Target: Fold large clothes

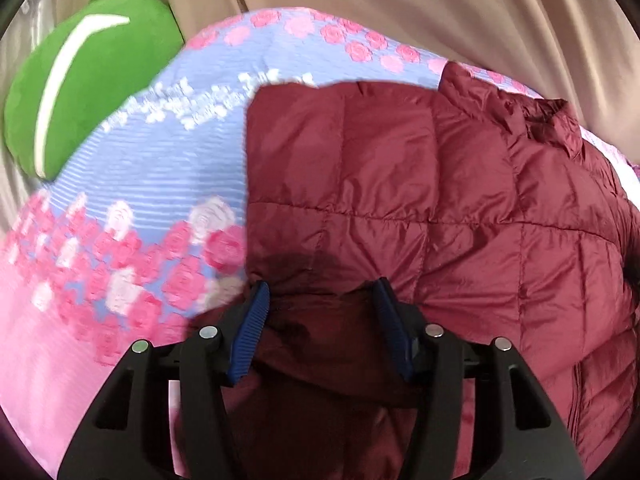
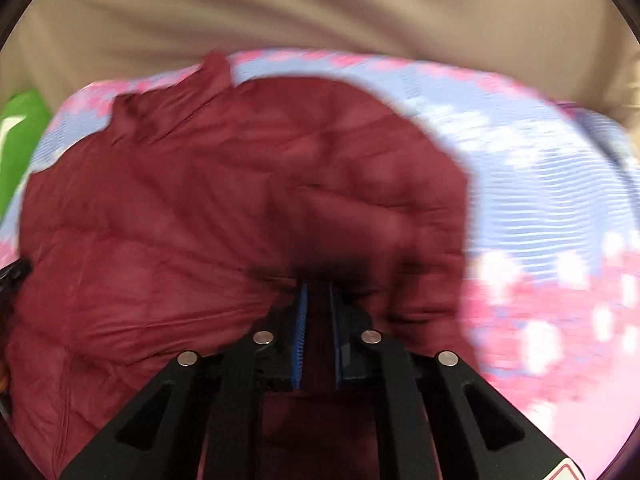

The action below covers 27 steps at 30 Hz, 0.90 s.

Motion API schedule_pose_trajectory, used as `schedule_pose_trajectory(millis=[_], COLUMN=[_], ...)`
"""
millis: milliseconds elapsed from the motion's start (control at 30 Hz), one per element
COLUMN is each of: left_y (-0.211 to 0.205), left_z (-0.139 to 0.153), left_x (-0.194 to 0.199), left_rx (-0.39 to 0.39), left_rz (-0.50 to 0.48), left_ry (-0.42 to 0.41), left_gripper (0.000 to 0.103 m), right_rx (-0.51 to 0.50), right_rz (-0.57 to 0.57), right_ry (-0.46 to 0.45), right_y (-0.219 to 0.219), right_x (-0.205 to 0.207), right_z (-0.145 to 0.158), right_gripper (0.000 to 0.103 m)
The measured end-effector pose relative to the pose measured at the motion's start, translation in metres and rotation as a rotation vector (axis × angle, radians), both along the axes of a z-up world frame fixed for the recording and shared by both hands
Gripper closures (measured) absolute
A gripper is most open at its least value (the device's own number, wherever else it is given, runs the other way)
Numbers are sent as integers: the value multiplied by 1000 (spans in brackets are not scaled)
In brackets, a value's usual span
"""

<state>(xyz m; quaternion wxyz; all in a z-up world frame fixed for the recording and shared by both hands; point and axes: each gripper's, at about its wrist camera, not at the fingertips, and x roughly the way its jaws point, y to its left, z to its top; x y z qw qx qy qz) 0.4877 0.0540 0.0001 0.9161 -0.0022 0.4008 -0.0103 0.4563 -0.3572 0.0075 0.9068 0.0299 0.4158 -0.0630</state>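
A maroon quilted puffer jacket (image 1: 400, 184) lies spread on a bed, its collar at the far side. In the left wrist view my left gripper (image 1: 324, 300) stands over the jacket's near left edge. Its blue pads (image 1: 252, 328) sit half apart and a thick bunch of maroon fabric fills the gap. In the right wrist view, which is blurred, the same jacket (image 2: 240, 200) fills the left and middle. My right gripper (image 2: 318, 300) has its pads close together, and a thin fold of the jacket's near edge sits between them.
The jacket rests on a blue and pink rose-patterned bedspread (image 1: 160, 168), bare to the right in the right wrist view (image 2: 540, 184). A green cushion with a white stripe (image 1: 80, 80) lies at the far left. Beige fabric (image 1: 440, 8) runs along the back.
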Motion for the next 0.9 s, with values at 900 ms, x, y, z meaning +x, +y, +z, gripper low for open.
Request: schedule_pose_trajectory(millis=[900], left_y=[-77], left_z=[-2], left_x=[101], left_rx=[-71], left_rz=[-100], left_ry=[-89], left_gripper=[30], right_rx=[133], right_rz=[282], right_ry=[-121], right_y=[113], right_x=[154], right_z=[48], right_gripper=[92])
